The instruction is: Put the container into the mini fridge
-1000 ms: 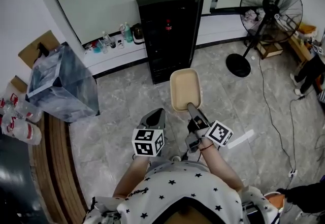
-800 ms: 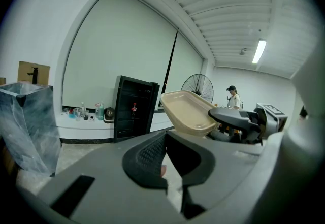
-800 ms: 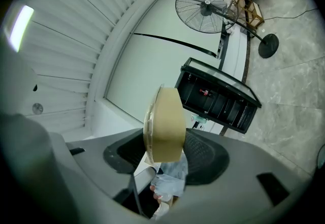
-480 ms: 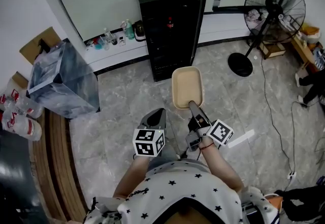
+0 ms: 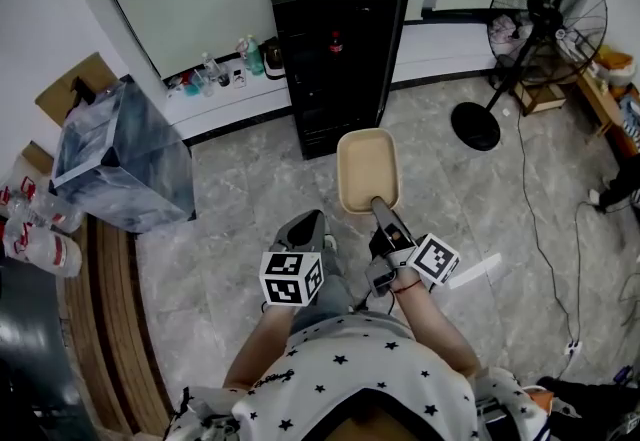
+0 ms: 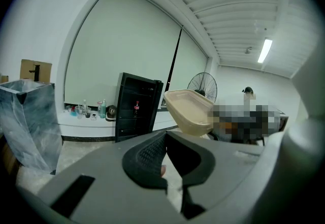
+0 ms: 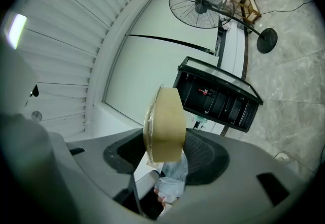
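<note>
Seen from the head view, the beige container (image 5: 367, 169) is held out over the grey stone floor (image 5: 240, 219), well short of the black mini fridge (image 5: 325, 59). The fridge stands against the wall with its door (image 5: 393, 29) swung open to the right. The right gripper (image 5: 381, 205) has the container by the middle of its near rim, and the tray-like body reaches away from the jaws toward the fridge. The left gripper (image 5: 305, 229) hangs just beside it on the left, lower in the picture and apart from the container. A bin (image 5: 125, 164) lined with clear plastic stands at far left. A row of bottles (image 5: 225, 69) lines the low ledge beside the fridge, and a pedestal fan (image 5: 545, 14) stands at right.

In the left gripper view, the jaws meet at their tips with nothing between them. A narrow gap lower down shows floor and what may be a fingertip. Beyond the jaws the container (image 6: 190, 111) hangs at right, side on. The mini fridge (image 6: 133, 111) stands open behind it, with a red-labelled bottle (image 6: 136, 107) on an upper shelf.

In the right gripper view, the jaws are partly closed and clamped on the container (image 7: 165, 121), whose rim is pinched edge-on between the two pads. The mini fridge (image 7: 218, 98) lies ahead with its inside in view, and the fan (image 7: 200, 4) stands beyond it
</note>
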Tool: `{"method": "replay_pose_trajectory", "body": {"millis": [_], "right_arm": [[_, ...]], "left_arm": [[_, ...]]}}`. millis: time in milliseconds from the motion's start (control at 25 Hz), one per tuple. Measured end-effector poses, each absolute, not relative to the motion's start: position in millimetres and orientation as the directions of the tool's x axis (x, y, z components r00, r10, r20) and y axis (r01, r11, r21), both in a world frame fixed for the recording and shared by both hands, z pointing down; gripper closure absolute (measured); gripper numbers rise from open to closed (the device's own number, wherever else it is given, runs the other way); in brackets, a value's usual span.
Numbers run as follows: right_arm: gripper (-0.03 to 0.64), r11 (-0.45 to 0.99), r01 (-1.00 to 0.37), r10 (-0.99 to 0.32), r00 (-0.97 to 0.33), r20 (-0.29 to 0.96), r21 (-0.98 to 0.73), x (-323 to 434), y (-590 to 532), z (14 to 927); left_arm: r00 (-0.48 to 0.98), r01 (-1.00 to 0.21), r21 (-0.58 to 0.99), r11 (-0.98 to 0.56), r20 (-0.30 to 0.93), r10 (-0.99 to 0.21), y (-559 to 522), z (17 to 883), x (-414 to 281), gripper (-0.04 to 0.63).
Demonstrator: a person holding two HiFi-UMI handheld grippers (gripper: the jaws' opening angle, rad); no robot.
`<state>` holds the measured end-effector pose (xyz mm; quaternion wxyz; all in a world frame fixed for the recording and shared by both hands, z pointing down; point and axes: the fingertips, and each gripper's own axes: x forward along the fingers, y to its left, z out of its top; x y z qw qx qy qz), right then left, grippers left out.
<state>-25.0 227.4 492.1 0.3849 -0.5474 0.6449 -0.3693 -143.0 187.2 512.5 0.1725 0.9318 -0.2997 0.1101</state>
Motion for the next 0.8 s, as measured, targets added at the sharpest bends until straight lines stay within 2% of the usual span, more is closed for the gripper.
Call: {"method": "replay_pose_trajectory", "body": {"millis": [800], "right_arm": [[0.400,0.104,-0.419,-0.993,-0.101,-0.067,-0.902,42,70,478]], "left_arm": [[0.795,-0.594,0.247,-0.765,0.322,-0.514,25,500,-76,0.583]]}}
